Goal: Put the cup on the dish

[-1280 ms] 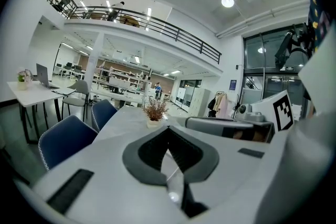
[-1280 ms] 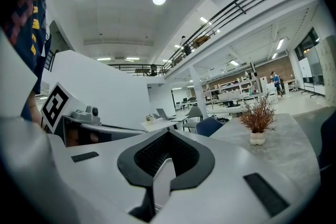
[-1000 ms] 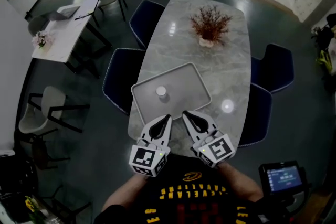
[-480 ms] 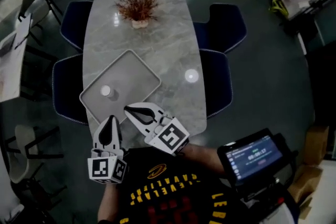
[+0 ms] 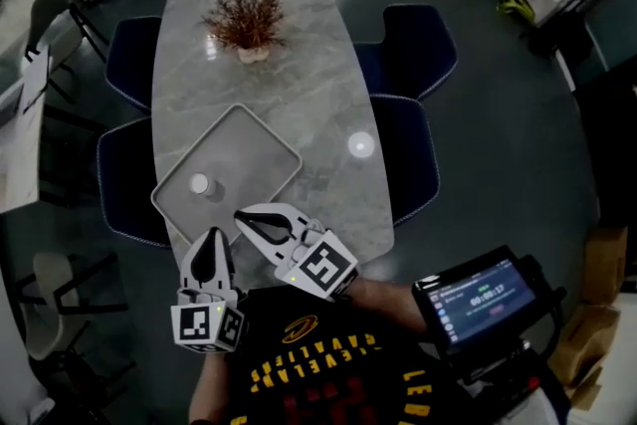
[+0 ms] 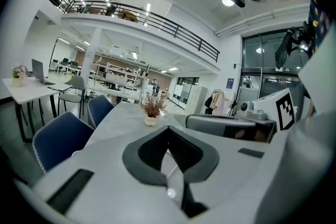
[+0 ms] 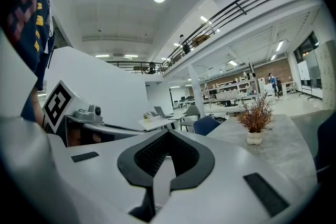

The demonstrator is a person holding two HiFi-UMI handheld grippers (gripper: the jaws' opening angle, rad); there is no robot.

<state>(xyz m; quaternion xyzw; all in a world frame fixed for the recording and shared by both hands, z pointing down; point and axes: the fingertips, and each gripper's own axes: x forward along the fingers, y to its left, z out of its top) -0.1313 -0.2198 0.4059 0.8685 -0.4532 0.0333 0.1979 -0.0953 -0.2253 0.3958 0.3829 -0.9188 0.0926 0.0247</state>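
Note:
A small white cup (image 5: 200, 184) stands on the grey square tray (image 5: 249, 149) at the near end of the marble table. A small round white dish (image 5: 360, 145) lies on the tabletop to the right of the tray, apart from the cup. My left gripper (image 5: 211, 239) hovers over the table's near edge, just short of the tray, shut and empty. My right gripper (image 5: 244, 215) points left over the tray's near corner, shut with nothing in it. In the left gripper view the jaws (image 6: 169, 129) meet; in the right gripper view the jaws (image 7: 168, 134) meet too.
A potted dry plant (image 5: 242, 20) stands at the table's far end. Blue chairs flank the table on the left (image 5: 124, 179) and right (image 5: 408, 159). A screen device (image 5: 478, 294) sits by my right side. White desks stand far left (image 5: 25, 114).
The head view has swung, so the table now sits left of centre. The left gripper has dropped lower and to the left; the right one now points left. The cup stays on the tray.

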